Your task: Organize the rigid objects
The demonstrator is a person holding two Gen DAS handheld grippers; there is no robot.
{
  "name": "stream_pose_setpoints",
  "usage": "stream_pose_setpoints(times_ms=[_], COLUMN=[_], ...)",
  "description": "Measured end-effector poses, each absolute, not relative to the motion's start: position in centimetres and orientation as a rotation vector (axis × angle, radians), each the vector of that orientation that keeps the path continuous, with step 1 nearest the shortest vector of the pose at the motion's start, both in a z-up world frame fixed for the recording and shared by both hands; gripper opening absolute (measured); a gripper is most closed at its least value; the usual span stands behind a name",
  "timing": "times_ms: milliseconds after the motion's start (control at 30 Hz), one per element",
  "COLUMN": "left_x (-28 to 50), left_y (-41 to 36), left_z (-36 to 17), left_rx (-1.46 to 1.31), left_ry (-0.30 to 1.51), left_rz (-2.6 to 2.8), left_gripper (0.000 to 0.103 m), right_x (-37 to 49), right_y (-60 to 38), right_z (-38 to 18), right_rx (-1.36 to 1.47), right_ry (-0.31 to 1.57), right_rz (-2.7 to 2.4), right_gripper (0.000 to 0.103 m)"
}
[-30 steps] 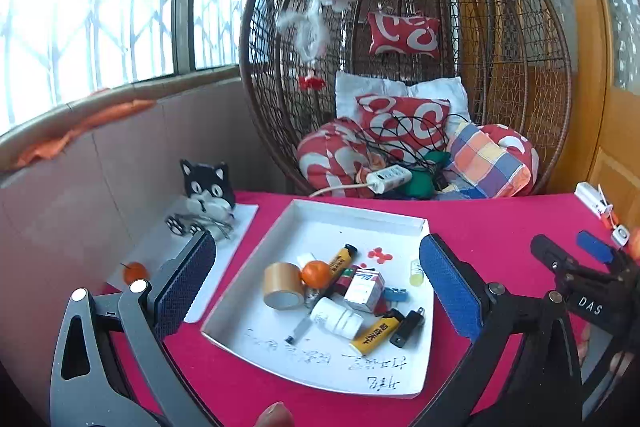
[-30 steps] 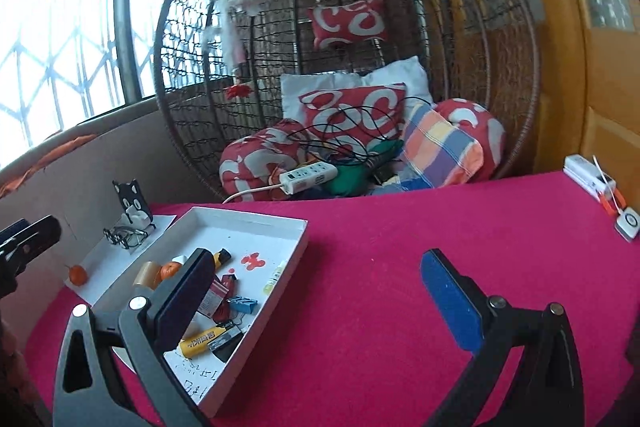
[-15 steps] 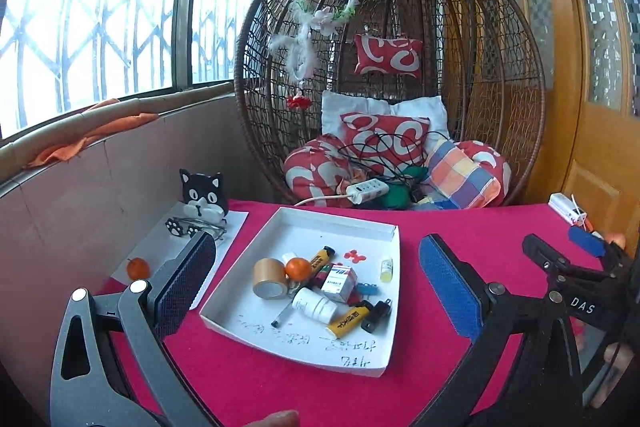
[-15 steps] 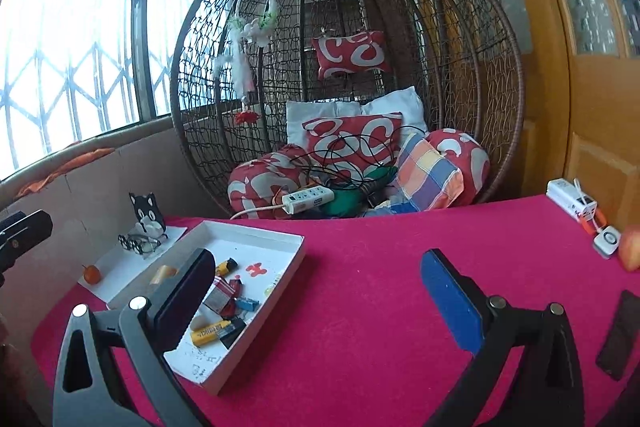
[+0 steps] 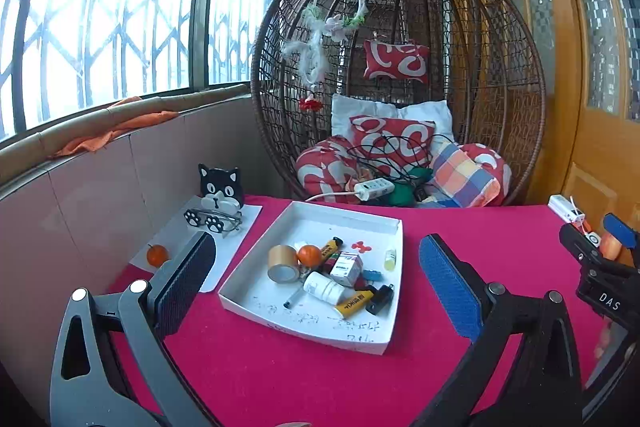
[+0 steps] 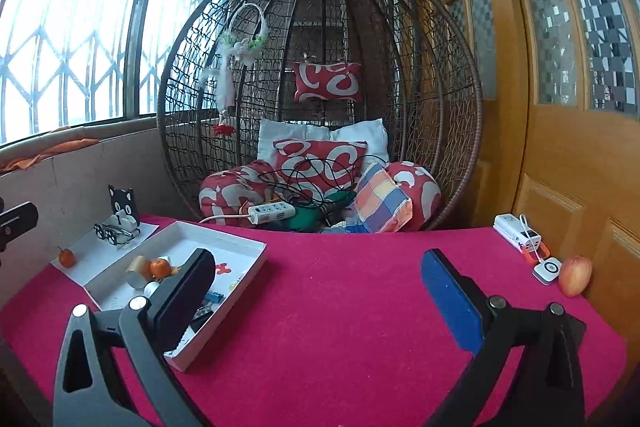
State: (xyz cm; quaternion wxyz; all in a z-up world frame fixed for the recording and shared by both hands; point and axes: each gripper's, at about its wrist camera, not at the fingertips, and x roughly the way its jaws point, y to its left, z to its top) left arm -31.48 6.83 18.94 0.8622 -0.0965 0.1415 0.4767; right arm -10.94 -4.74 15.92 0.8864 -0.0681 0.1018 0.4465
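A white shallow tray rests on the magenta table. Inside it lie a roll of brown tape, a small orange, a white pill bottle, a small red and white box, yellow tubes, a blue brick and other small pieces. My left gripper hangs open above and in front of the tray, holding nothing. My right gripper is open over the bare cloth to the right of the tray, also holding nothing.
A cat-shaped stand with glasses and an orange sit on white paper left of the tray. At the table's right edge lie a power bank, a small white device and an apple. A wicker egg chair with cushions stands behind.
Both grippers have drawn back and risen, so the tray looks smaller and farther away. Their jaws stayed open. The apple and the devices at the right edge came into the right wrist view.
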Motion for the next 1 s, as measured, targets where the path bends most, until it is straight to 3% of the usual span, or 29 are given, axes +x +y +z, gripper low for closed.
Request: stream_pose_setpoints(times_ms=[567, 1000], left_x=[-35.4, -35.4], left_y=[5.6, 4.9], left_z=[20.3, 20.9], left_rx=[-0.251, -0.253], left_ry=[0.245, 0.269], left_rz=[1.011, 0.998], left_gripper=[0.103, 0.103], right_x=[-12.2, -12.2], right_y=[-13.6, -14.8], right_z=[18.8, 18.6], right_rx=[0.049, 0.085], right_ry=[0.144, 0.157], right_rz=[0.935, 0.951], right_gripper=[0.103, 0.103])
